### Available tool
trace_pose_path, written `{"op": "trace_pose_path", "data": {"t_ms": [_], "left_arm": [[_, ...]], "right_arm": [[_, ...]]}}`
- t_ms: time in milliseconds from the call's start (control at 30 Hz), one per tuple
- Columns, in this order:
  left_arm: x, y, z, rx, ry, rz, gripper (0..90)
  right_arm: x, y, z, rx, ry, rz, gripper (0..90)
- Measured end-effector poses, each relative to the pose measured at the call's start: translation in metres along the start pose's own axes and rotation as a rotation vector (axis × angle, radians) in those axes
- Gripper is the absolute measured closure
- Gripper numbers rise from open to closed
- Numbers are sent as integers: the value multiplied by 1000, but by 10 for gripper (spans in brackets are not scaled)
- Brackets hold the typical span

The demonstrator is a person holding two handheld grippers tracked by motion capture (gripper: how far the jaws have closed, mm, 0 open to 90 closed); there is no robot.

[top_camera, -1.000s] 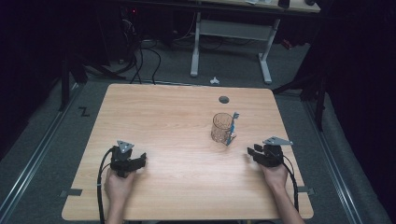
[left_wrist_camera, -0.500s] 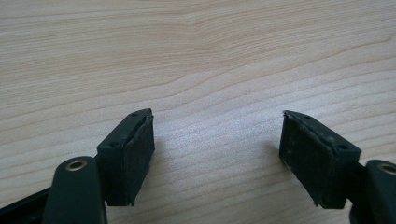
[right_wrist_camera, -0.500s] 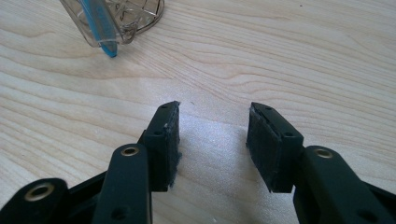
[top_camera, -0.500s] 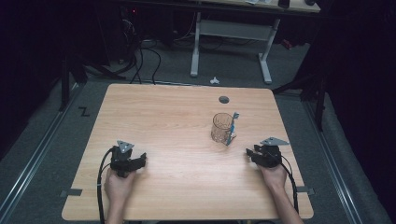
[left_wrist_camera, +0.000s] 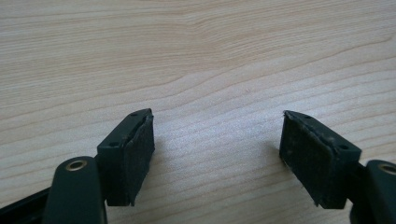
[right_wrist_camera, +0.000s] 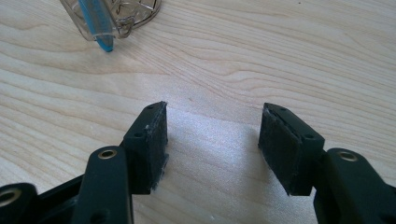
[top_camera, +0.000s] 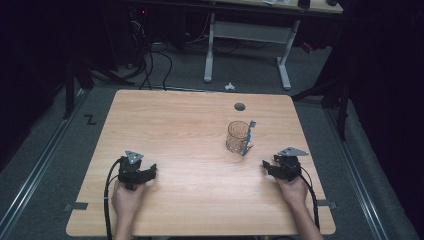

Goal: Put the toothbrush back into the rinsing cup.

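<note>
1. The left tool (top_camera: 146,172) rests low on the pale wood-grain bench (top_camera: 180,125) at about eight o'clock from the bench centre. In the left gripper view its jaws stand wide apart with bare wood between them: released, holding nothing.
2. The clear patterned glass cup (top_camera: 237,136) stands upright right of centre, with a slim blue-and-clear pen-like stick (top_camera: 247,136) leaning against its right side, long axis steeply tilted, lower tip on the bench; whether it is a pen or a toothbrush I cannot tell.
3. The right tool (top_camera: 267,167) sits at about four o'clock from the cup and is clearly the nearer one. Its jaws have just been opening and stand empty.
4. From the right tool, the stick lies at about eleven o'clock.
5. No brand, label or writing can be read.
</note>
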State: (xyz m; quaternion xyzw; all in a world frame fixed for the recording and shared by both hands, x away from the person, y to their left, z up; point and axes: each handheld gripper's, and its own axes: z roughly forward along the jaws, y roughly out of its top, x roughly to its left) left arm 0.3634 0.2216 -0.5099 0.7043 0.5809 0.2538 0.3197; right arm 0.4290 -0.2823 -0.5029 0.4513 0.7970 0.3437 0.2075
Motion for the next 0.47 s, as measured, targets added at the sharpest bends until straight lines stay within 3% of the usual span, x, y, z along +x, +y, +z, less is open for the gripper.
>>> {"op": "trace_pose_path", "data": {"t_ms": [467], "left_arm": [[1,0,0,-2,-5,-3,271]], "right_arm": [[0,0,0,0,-1,1,422]]}}
